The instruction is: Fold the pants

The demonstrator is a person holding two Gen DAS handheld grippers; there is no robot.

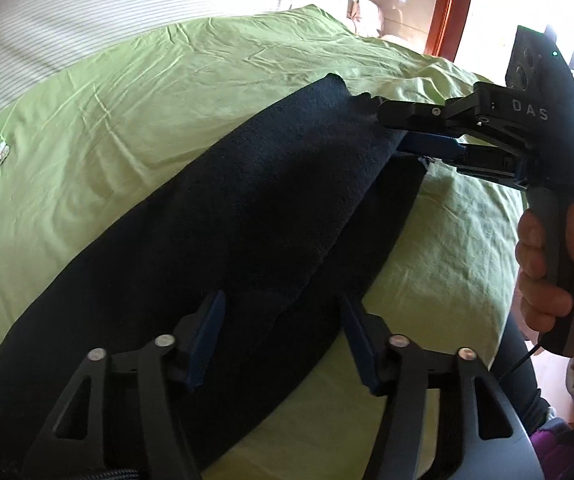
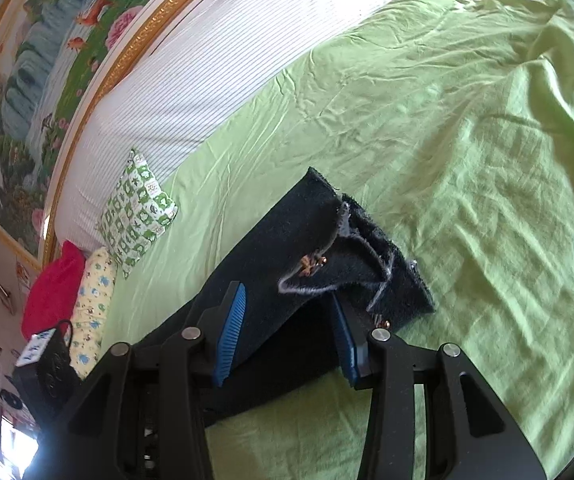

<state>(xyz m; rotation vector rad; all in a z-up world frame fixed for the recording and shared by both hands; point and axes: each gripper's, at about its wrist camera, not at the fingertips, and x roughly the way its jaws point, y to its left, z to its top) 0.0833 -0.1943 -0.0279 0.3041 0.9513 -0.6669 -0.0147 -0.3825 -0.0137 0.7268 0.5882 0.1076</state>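
Dark navy pants [image 1: 247,208] lie lengthwise on the green bed sheet [image 1: 127,100], one layer folded over another. My left gripper [image 1: 283,340] hovers open over the near stretch, its blue pads [image 1: 207,340] standing apart on either side of the fabric. A hand [image 1: 543,264] holds my right gripper [image 1: 391,128] at the far end, with one finger above and one below the raised top layer. In the right wrist view that gripper [image 2: 287,332] is shut on the pants [image 2: 287,240] near the waistband, where a grey drawstring [image 2: 339,248] hangs loose.
A white striped bolster [image 1: 87,12] runs along the bed's far side. A small green-patterned cushion [image 2: 135,216], a red cloth [image 2: 55,288], a yellow pillow [image 2: 91,304] and a black device [image 2: 47,376] lie at one end. Wrinkled green sheet [image 2: 467,160] spreads beyond the pants.
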